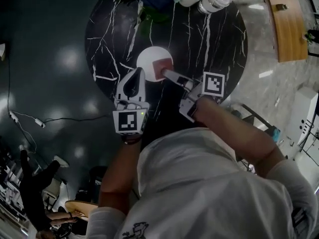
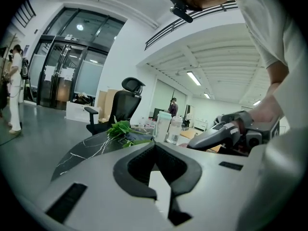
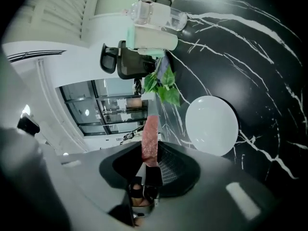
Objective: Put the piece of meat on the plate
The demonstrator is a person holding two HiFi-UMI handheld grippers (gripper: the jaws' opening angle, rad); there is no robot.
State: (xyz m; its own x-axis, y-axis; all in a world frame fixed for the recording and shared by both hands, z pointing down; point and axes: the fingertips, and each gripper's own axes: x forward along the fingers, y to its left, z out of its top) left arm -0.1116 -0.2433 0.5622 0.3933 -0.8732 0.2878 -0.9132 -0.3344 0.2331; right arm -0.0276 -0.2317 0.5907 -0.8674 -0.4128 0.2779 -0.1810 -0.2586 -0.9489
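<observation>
While the piece of meat (image 1: 163, 66) is clamped edge-on between the jaws of the right hand-held gripper (image 1: 168, 73), it is held over the right part of the white plate (image 1: 149, 59), so the pick-up can be judged done and the carry very nearly so. What is left, as far as can be judged, is the lowering onto the plate, the release and the withdrawal. The plate is seen bare (nothing else lies on it) near the middle of the dark marbled counter (image 1: 209, 44). The left hand-held gripper (image 1: 137, 76) is held just near-left of the plate, its jaws together with nothing between them; no part in the placing seems to be required of it.

Whether the meat touches the plate cannot be told. From above, its lower edge is merged with the plate's surface. In the right gripper view it (image 3: 150, 136) is seen only as a thin strip to the left of the plate (image 3: 211, 124), with no contact shown. The gripped end is hidden by the pads. In the left gripper view the meat cannot be made out past the gripper's own body. The bottles (image 1: 214, 0) and green leaves (image 1: 149, 15) at the far edge are partly cut off.
</observation>
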